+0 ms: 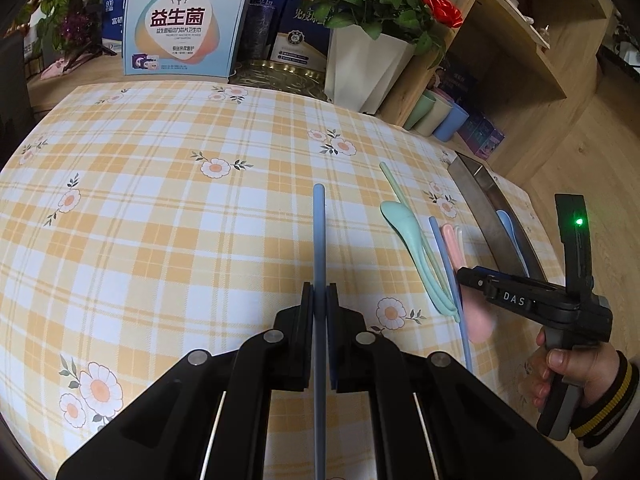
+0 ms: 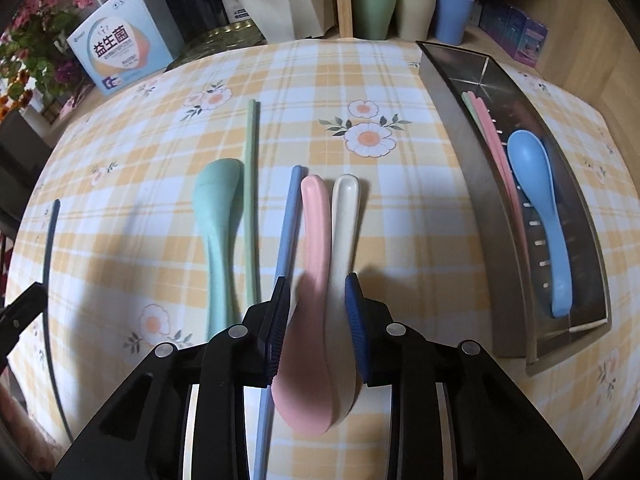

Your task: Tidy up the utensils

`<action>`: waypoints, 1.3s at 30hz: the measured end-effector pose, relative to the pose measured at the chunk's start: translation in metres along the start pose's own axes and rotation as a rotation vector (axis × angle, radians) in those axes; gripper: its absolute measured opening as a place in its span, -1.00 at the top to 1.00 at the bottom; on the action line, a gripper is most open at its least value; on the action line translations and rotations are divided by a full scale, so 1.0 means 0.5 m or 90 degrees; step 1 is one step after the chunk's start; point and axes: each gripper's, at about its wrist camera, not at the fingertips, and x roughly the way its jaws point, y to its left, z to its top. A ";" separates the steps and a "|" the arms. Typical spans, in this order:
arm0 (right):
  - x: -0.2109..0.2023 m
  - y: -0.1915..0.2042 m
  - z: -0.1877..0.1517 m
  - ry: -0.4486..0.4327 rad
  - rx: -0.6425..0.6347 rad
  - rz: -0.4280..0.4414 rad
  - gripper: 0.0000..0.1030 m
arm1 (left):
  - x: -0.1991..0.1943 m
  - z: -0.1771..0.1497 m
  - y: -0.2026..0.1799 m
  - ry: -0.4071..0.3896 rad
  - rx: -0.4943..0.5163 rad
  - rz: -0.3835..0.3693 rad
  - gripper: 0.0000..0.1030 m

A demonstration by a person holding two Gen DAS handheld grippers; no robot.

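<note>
My left gripper (image 1: 320,300) is shut on a blue chopstick (image 1: 319,232) and holds it above the checked tablecloth. My right gripper (image 2: 316,300) is open, with its jaws on either side of a pink spoon (image 2: 314,240) and a cream spoon (image 2: 344,224) that lie on the cloth; it also shows in the left wrist view (image 1: 472,276). A second blue chopstick (image 2: 286,224), a green chopstick (image 2: 251,184) and a mint spoon (image 2: 218,216) lie to their left. The steel tray (image 2: 496,240) on the right holds a blue spoon (image 2: 538,208) and pink and green chopsticks (image 2: 486,120).
Three cups (image 2: 412,10) stand at the back beside the tray's far end. A white flower pot (image 1: 364,68), a printed box (image 1: 184,28) and other boxes line the table's far edge. A wooden shelf (image 1: 520,40) stands at the right.
</note>
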 end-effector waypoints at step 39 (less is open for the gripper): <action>-0.038 0.030 -0.070 -0.016 0.023 0.086 0.53 | 0.002 -0.019 -0.020 0.010 0.008 -0.034 0.89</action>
